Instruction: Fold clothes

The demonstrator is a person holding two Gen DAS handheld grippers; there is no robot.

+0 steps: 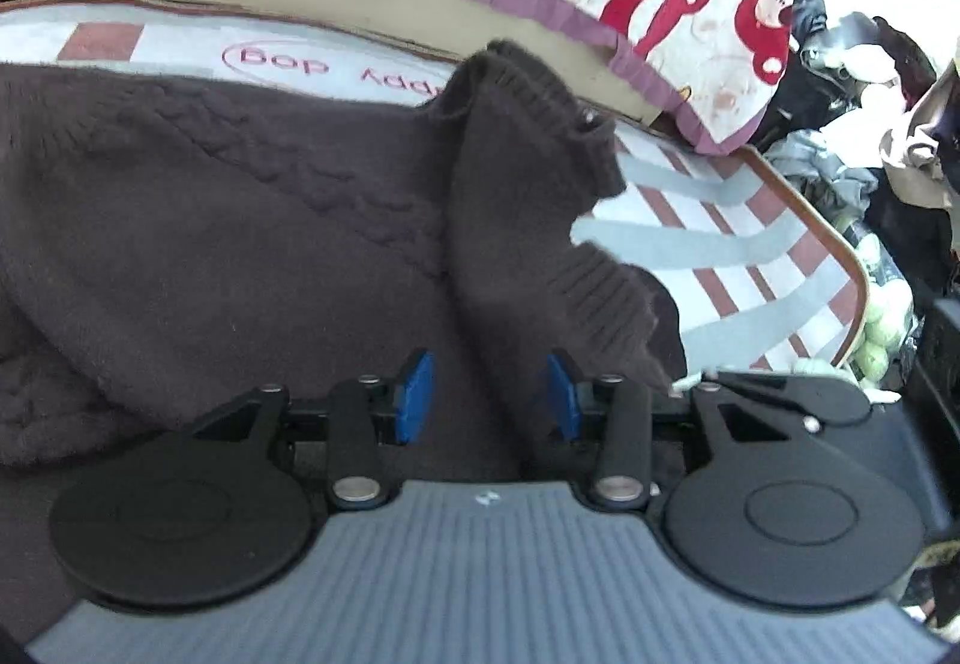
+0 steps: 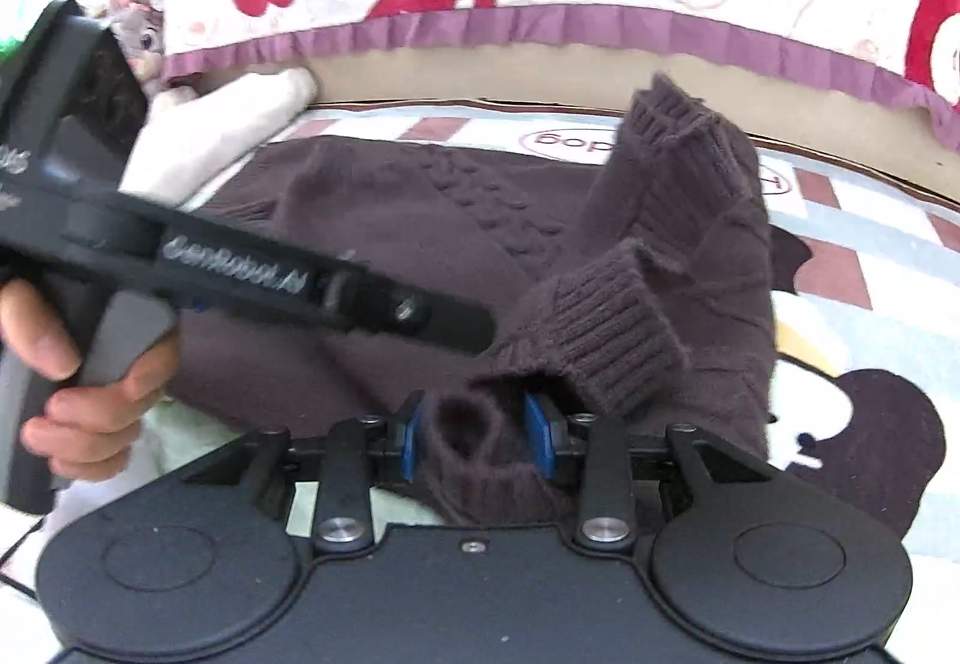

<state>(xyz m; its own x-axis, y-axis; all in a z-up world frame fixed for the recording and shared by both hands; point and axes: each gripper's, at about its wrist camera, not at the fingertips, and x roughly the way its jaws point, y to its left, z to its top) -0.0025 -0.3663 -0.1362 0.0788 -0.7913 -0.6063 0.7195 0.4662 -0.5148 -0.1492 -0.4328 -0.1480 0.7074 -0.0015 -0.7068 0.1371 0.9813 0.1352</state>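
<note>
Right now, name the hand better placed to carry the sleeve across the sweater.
Right. The right tongs already pinch the sleeve's ribbed cuff, so they can likely carry it over. The left tongs are open above the sweater, holding nothing.

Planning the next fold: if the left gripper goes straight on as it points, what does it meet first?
Most likely the brown sweater: the left gripper has open jaws, with its folded sleeve directly ahead. Depth is unclear.

Both wrist views close, low, forward-facing, sharing sweater and mat
</note>
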